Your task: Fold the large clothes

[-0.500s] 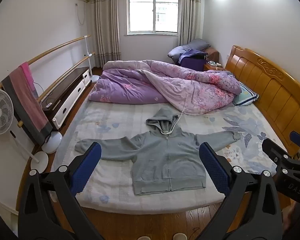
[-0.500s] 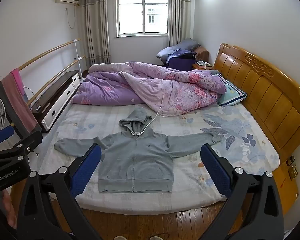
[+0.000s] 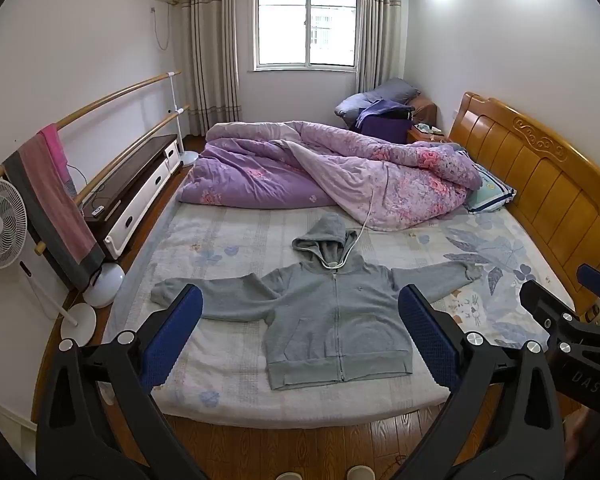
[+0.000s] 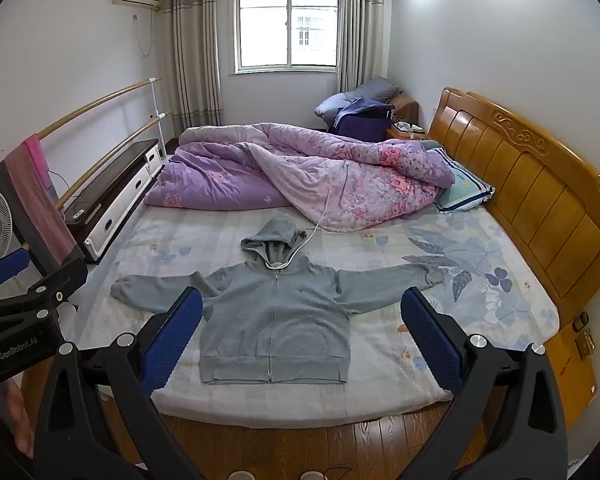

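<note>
A grey zip hoodie (image 3: 332, 320) lies flat and face up on the bed, sleeves spread to both sides, hood toward the quilt; it also shows in the right wrist view (image 4: 276, 320). My left gripper (image 3: 300, 336) is open and empty, held back from the near bed edge, in front of the hoodie. My right gripper (image 4: 302, 336) is open and empty at the same distance. The right gripper shows at the right edge of the left wrist view (image 3: 572, 328); the left gripper shows at the left edge of the right wrist view (image 4: 24, 304).
A rumpled purple quilt (image 3: 324, 176) fills the far half of the bed (image 3: 228, 384). A wooden headboard (image 3: 540, 184) stands at the right. A fan (image 3: 0, 224), a towel rack (image 3: 56, 204) and a low cabinet (image 3: 136, 192) line the left wall.
Both grippers have barely shifted; the hoodie lies as before.
</note>
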Motion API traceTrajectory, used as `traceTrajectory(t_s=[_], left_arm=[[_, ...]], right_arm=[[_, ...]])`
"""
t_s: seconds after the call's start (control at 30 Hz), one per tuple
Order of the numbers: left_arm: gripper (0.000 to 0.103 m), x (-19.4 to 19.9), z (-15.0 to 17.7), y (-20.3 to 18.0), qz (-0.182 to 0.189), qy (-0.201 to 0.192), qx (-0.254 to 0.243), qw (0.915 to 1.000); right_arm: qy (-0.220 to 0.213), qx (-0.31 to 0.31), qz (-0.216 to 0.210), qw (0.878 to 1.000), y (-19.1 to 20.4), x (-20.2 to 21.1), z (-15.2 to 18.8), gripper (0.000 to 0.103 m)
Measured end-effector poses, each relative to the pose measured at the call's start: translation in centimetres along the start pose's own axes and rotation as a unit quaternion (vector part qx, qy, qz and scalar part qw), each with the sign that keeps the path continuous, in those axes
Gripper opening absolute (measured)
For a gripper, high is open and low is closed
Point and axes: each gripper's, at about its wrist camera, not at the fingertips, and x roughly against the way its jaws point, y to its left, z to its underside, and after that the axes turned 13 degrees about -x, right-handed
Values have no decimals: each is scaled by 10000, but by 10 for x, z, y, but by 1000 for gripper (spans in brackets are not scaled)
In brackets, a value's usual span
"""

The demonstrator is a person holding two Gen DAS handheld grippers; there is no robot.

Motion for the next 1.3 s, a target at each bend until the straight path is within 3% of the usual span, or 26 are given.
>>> traceTrajectory(t_s=[1.3], left_arm=[[98,1,0,0,7,-7,2,10000]], right_arm=[[35,34,-41,10000,21,10,13,96]])
